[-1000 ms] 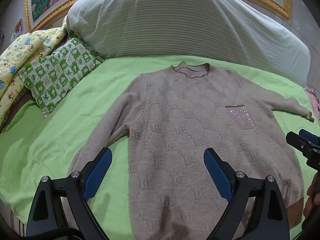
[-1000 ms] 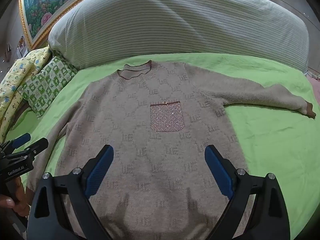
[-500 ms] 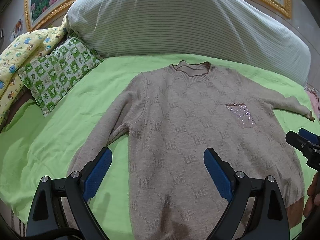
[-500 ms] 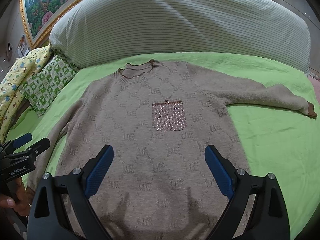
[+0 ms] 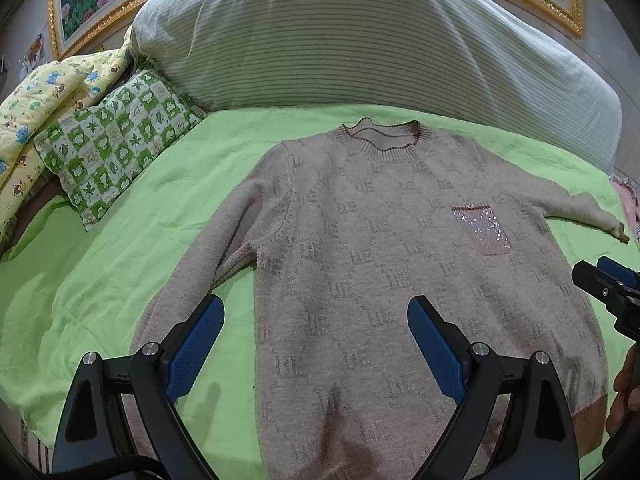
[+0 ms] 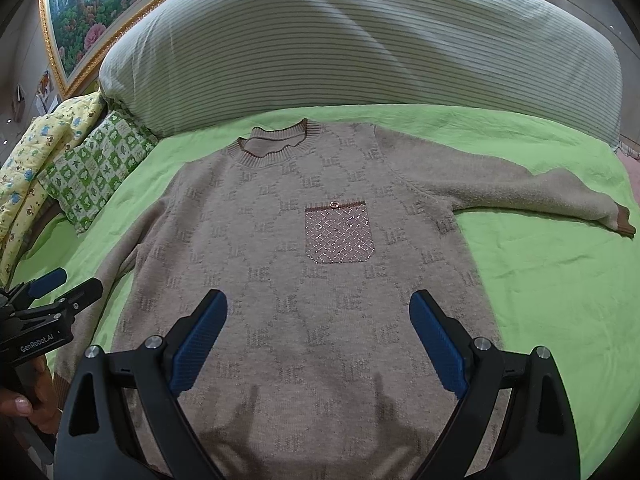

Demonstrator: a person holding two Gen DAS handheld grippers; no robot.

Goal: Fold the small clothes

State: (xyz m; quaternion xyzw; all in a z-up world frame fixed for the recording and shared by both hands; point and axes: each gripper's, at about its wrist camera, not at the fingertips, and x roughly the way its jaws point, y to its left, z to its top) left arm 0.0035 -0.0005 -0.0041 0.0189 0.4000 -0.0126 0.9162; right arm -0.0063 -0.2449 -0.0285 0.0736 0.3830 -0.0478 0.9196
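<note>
A small beige knitted sweater [image 5: 380, 248] [image 6: 320, 280] with a sparkly chest pocket [image 6: 339, 235] lies flat, front up, on a green bedsheet [image 5: 120, 248]. One sleeve [image 6: 532, 196] stretches out to the right; the other sleeve [image 5: 212, 248] runs down along the body's left side. My left gripper [image 5: 316, 332] hovers open above the lower left of the sweater, holding nothing. My right gripper [image 6: 318, 328] hovers open above the lower middle of the sweater, also with nothing between its blue pads. Each gripper shows at the edge of the other's view.
A large striped pillow [image 5: 360, 40] fills the back of the bed. A green checked cushion [image 5: 116, 140] and a yellow printed quilt [image 5: 44, 100] lie at the left. A gold picture frame [image 6: 68, 40] hangs behind. Bare green sheet [image 6: 560, 300] lies right of the sweater.
Both views have drifted slightly, so the sweater sits a little lower in the right wrist view. Both grippers stay open and nothing was taken hold of.
</note>
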